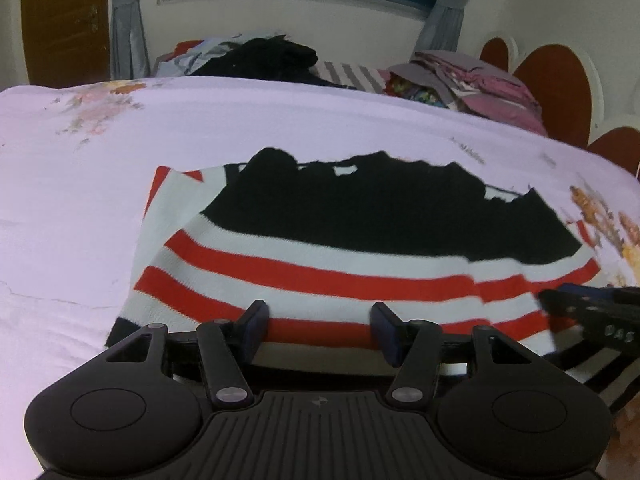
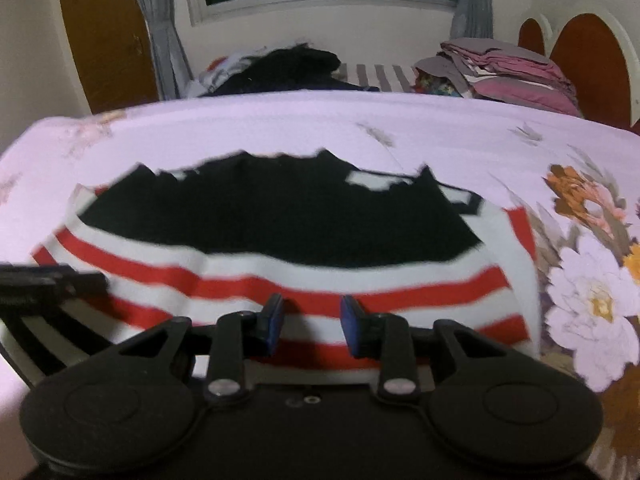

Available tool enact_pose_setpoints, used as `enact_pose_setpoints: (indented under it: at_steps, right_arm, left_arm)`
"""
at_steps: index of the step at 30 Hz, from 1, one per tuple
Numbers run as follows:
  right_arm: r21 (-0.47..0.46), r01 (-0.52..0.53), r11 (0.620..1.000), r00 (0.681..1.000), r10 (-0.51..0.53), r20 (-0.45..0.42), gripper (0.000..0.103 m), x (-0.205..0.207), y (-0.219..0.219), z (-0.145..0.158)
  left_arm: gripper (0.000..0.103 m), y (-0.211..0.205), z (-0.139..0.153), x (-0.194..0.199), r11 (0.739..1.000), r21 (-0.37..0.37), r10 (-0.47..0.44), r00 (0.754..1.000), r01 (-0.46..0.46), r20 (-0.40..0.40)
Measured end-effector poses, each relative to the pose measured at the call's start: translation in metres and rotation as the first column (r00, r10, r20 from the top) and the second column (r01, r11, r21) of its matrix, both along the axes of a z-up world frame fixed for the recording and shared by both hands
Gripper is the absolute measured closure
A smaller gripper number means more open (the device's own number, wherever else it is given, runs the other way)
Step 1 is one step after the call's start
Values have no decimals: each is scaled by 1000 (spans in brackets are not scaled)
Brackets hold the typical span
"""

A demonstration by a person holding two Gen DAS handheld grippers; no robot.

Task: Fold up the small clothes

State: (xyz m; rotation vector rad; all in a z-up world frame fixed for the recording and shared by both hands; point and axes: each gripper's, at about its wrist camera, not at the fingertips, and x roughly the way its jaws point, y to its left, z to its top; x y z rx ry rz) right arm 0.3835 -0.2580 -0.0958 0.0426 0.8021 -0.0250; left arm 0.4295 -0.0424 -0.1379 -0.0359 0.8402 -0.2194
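A small knit sweater (image 1: pixel 360 272), black at the far part with red and white stripes nearer, lies spread on the pale floral bedsheet (image 1: pixel 240 128). My left gripper (image 1: pixel 320 312) hovers over its near left striped edge. The jaws stand wide apart, with flat fabric showing between the fingers. My right gripper (image 2: pixel 312 304) is over the near right part of the sweater (image 2: pixel 280 224). Its jaws are narrower but apart, and striped fabric lies unbunched between them. Each gripper's dark fingers show at the edge of the other view, the right one's (image 1: pixel 580 308) and the left one's (image 2: pixel 60 280).
At the far side of the bed are a heap of dark clothes (image 1: pixel 272 56) and a stack of folded pink and grey items (image 1: pixel 480 80). A brown headboard (image 1: pixel 560 92) rises at the right. A wooden door (image 1: pixel 64 20) and a curtained window stand behind.
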Motion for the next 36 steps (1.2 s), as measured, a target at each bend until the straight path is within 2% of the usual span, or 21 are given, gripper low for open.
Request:
enact_pose_setpoints:
  at_steps: [10,14,21,23,26,30,34,36]
  right_arm:
    - [-74,85,994,996,-85,-7,74,-35,-50,-5]
    - [-144,74,987,997,-76,-4,74,-43,-44,-7]
    - [-140,110,984,993,-114,-23,74,-50,-43,-1]
    - [-125,108,986,994,-107,12,72,-58,-38,7]
    - [-84,98,992,995,-99,-6,71,-64,-28,7]
    - [-163,81,983,996,-88,-33,70,-67,-15,-6]
    - [-158,105,982,993,-113,-42,70,-71,-19,-7]
    - [-165,109,980,991,-119,-53,70,-71,-18,-5]
  left_arm:
    - [46,17,-3,-6,1000,6,6,1000,-6,-9]
    - [46,30,-4,-10,1000,-5,7,1000,-7,-9]
    - [46,44,0,-19,1000,-26,3,1000,-3,-15]
    - [46,46,4,-25,1000,-31,8,1000,-8,-8]
    - [46,49,7,-36,999,-43,-5,1000,5,2]
    - [46,50,-3,-45,999,-5,-40,999,40,9]
    - [46,50,-6,-51,997,34,-67,998,67,14]
    - [46,52,-3,-51,998,24,-65,998,65,5]
